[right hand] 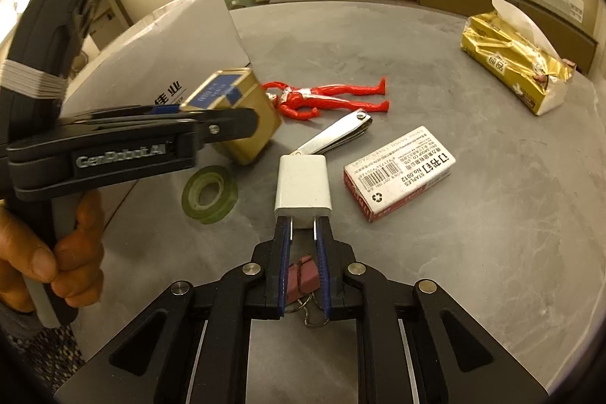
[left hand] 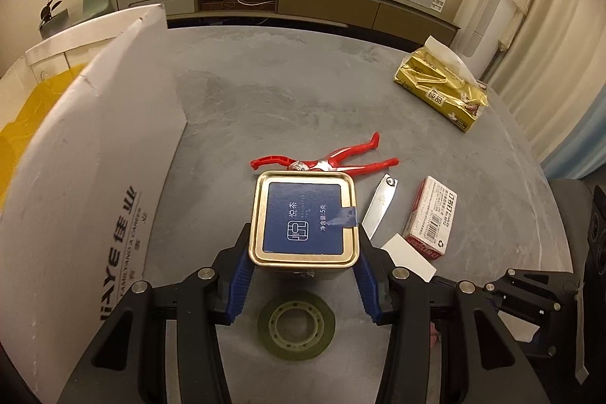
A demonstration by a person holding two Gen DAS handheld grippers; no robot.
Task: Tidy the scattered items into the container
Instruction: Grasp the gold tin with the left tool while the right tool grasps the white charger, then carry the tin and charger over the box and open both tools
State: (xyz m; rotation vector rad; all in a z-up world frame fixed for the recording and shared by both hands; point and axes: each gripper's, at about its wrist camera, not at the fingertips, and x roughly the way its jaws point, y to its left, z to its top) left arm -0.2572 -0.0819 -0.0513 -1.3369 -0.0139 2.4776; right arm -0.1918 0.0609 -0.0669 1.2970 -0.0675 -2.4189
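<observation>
Gold showed between the blue pads of the left gripper (left hand: 303, 245): its fingers were closed on the sides of a square tin (left hand: 303, 219) with a blue label, and in the right wrist view the tin appeared tilted and clear of the table (left hand: 288, 93), so I judged it lifted. The right gripper (right hand: 303, 233) was narrow, its fingers pinched around the prongs of a white charger (right hand: 303, 185); whether the charger was off the surface could not be told.

The container seemed to be the white cardboard box (left hand: 113, 139) standing just to the left of the left gripper, its flap raised. Its inside was hidden in both views, so nothing could be said of what already lay in it.

Judged from the table, the task looked early to midway. Two items were in hand but not yet in the box. Loose on the table were a roll of tape (left hand: 296, 325) below the left gripper's fingers, a red figure (left hand: 341, 159) beyond the tin, a nail clipper (left hand: 378, 205) and a staple box (left hand: 431, 216) to the right of it, and a pink binder clip (right hand: 302, 273) beneath the right gripper. A gold tissue pack (left hand: 441, 89) sat far off to the right; whether it belonged to the tidying was unclear.
</observation>
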